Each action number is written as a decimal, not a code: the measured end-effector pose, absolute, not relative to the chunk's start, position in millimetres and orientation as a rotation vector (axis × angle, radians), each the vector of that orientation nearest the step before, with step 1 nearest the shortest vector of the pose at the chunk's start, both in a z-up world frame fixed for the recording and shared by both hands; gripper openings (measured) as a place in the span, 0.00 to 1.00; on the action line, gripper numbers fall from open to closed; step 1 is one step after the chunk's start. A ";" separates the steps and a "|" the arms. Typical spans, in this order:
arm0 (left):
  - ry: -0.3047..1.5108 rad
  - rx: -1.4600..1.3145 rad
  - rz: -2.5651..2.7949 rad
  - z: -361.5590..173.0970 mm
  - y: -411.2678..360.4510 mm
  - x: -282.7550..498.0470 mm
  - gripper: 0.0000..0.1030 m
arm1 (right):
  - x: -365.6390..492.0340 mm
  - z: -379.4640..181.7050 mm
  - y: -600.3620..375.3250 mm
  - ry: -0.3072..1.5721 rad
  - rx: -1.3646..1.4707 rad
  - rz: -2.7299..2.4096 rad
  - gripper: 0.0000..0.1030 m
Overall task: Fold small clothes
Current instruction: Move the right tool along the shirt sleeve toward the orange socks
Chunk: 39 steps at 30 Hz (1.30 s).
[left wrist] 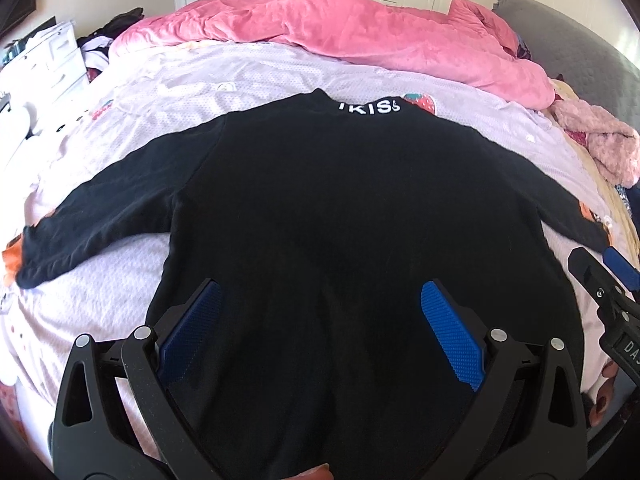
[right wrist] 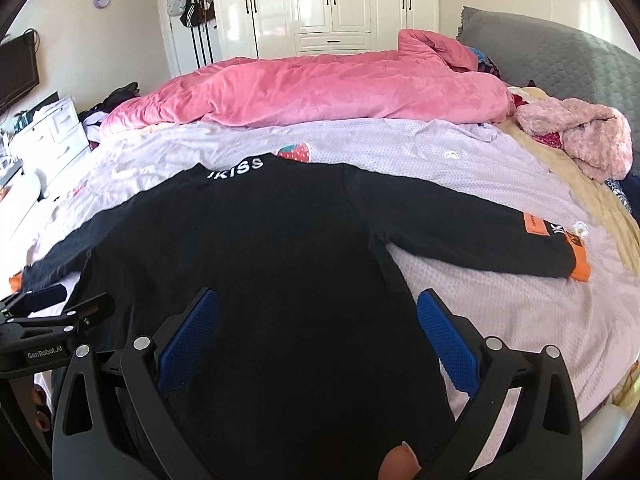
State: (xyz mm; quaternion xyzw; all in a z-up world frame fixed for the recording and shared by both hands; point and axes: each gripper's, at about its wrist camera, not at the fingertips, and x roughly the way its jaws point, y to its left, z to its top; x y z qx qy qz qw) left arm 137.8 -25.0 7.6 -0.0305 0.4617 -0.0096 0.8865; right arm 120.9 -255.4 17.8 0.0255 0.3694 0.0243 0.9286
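Left wrist view: black top (left wrist: pixel 340 200) is lying flat, spread out w/ collar pointing away, on the lilac sheet (left wrist: pixel 256 76). Left gripper (left wrist: pixel 320 312) is hovering over the top's lower body, fingers apart, gripping nothing. Probably the first fold is starting; the top's left sleeve (left wrist: pixel 92 236) is stretching out sideways, so pinching near its cuff & laying it across the body looks best. Right gripper (left wrist: pixel 608 276) is showing at the top's right edge; can't tell its state here.

Right wrist view: right gripper (right wrist: pixel 318 316) is hanging over the top's lower right side, fingers apart, empty. Right sleeve (right wrist: pixel 460 224) w/ orange cuff (right wrist: pixel 580 268) is reaching out clear. Pink duvet (right wrist: pixel 320 88) & fluffy pink garment (right wrist: pixel 580 136) are sitting well beyond the top, not blocking.
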 end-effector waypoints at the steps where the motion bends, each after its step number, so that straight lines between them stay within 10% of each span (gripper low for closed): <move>1: 0.957 -0.065 -0.019 8.9 -25.9 142.0 0.91 | 123.2 18.5 -256.5 0.756 0.054 0.049 0.96; 39: 0.989 -0.048 -0.132 -9.5 -82.2 270.1 0.91 | 234.9 4.9 -444.3 0.800 0.280 -0.342 0.96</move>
